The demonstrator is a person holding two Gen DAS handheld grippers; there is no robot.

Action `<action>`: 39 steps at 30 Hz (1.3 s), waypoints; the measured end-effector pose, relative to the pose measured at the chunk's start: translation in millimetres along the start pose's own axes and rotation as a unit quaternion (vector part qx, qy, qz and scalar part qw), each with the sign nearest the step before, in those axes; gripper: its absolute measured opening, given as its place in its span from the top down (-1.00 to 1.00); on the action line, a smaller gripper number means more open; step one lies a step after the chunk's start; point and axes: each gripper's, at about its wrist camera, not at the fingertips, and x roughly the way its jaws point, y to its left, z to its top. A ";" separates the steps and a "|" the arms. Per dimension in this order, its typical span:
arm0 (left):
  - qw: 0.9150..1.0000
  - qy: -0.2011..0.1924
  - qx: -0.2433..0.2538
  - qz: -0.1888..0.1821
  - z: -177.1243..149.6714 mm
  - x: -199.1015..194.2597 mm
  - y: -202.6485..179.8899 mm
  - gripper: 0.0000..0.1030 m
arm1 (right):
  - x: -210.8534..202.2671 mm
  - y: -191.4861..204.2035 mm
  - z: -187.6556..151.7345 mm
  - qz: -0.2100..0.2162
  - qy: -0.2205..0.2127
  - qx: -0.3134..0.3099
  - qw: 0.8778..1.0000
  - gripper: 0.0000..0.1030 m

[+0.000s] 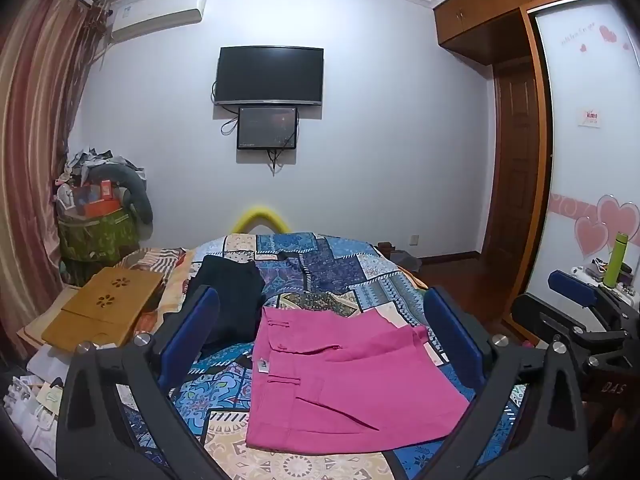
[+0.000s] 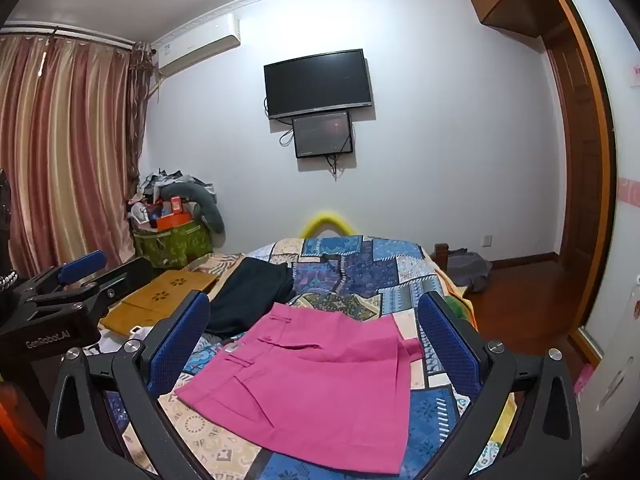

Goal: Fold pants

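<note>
Pink pants lie folded into a flat rectangle on the patchwork bedspread, waistband to the left. They also show in the right wrist view. My left gripper is open and empty, held above the pants with its blue fingers wide apart. My right gripper is open and empty too, above the same pants. Each gripper shows at the edge of the other's view, the right one and the left one.
A folded dark garment lies on the bed behind the pink pants. A wooden lap tray sits at the bed's left. A full green bin stands by the curtain. A wardrobe and wooden floor are at right.
</note>
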 end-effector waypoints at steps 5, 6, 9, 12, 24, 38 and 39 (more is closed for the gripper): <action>1.000 0.006 -0.003 -0.003 -2.0 -2.3 4.6 -1.00 | 0.6 0.4 -0.4 -0.001 0.004 0.000 1.000 -1.00; 1.000 0.007 -0.003 -0.002 -3.4 -0.9 7.0 -1.00 | 0.6 0.5 -0.4 -0.001 0.005 -0.001 1.000 -1.00; 1.000 0.012 0.002 -0.002 -2.8 -1.4 5.2 -1.00 | 0.7 0.6 -0.7 -0.001 0.006 0.000 1.000 -1.00; 1.000 0.017 -0.004 -0.002 -3.1 7.1 3.6 -1.00 | 0.3 1.3 -3.5 -0.001 0.006 0.001 1.000 -1.00; 1.000 0.011 0.001 0.005 -2.5 4.8 0.8 -1.00 | 2.0 2.8 -3.5 -0.001 0.008 0.001 1.000 -1.00; 1.000 0.013 -0.004 0.004 -0.3 4.0 1.1 -1.00 | 4.1 1.5 -4.2 -0.002 0.008 0.000 1.000 -1.00; 1.000 0.013 -0.004 0.004 -0.6 3.9 1.4 -1.00 | 4.0 1.6 -3.8 -0.001 0.009 0.000 1.000 -1.00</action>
